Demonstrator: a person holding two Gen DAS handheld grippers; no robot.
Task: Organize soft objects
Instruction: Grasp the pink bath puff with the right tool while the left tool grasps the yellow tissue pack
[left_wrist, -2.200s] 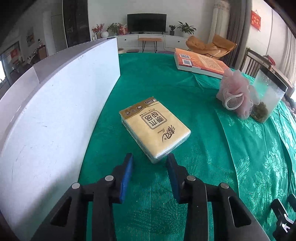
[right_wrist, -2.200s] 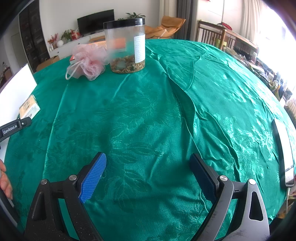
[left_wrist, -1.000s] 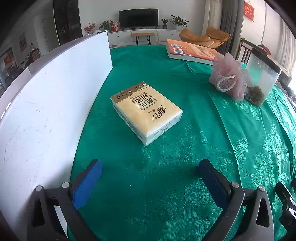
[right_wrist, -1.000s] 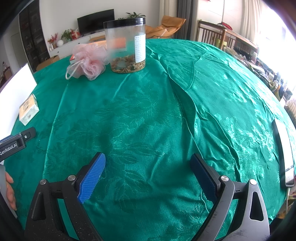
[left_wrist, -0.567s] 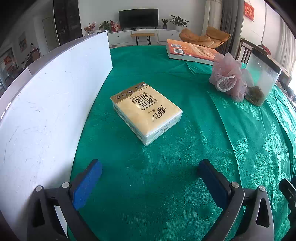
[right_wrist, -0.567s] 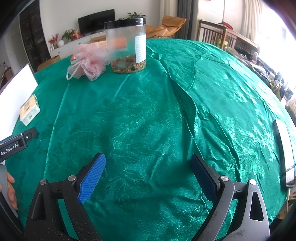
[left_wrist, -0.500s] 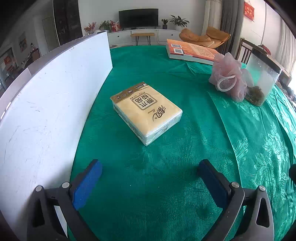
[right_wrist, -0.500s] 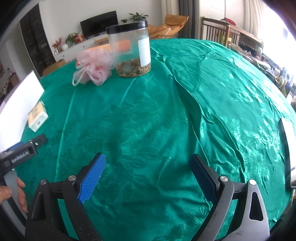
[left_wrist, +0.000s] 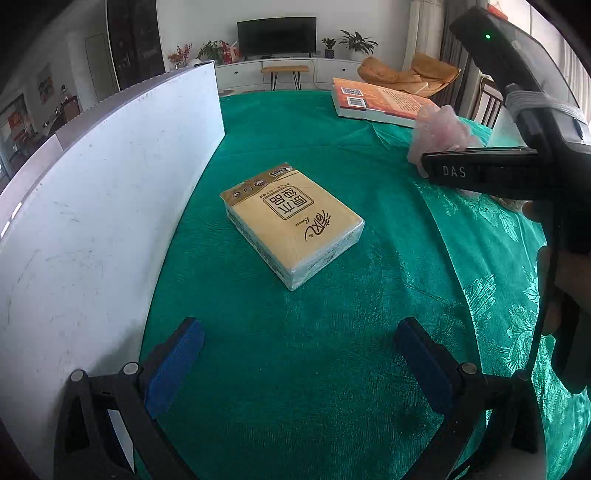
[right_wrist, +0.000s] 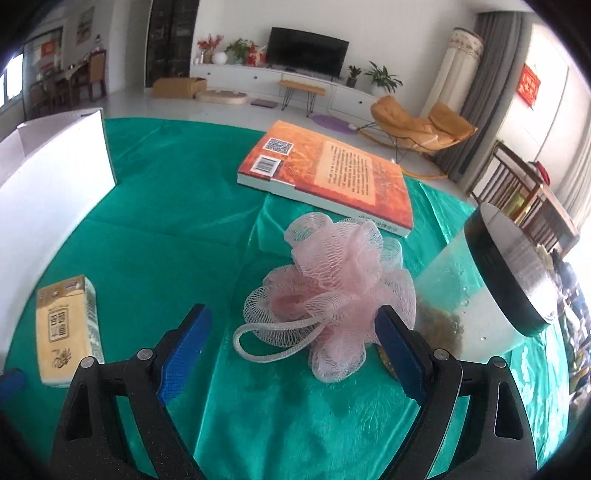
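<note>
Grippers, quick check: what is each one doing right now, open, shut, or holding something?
Left gripper: open, empty, short of the tissue pack.
Right gripper: open, jaws just closing around the pink bath pouf, not yet clamped.

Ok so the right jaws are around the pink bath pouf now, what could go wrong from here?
1. The plastic jar stands right against the pink bath pouf, beside the right gripper, whose jaws have just been closing around the pouf; it could get knocked over.
2. The pouf's cord loop lies on the green tablecloth and may snag or drag it.
3. The jaws may pinch only loose mesh, so the pouf could slip out.
</note>
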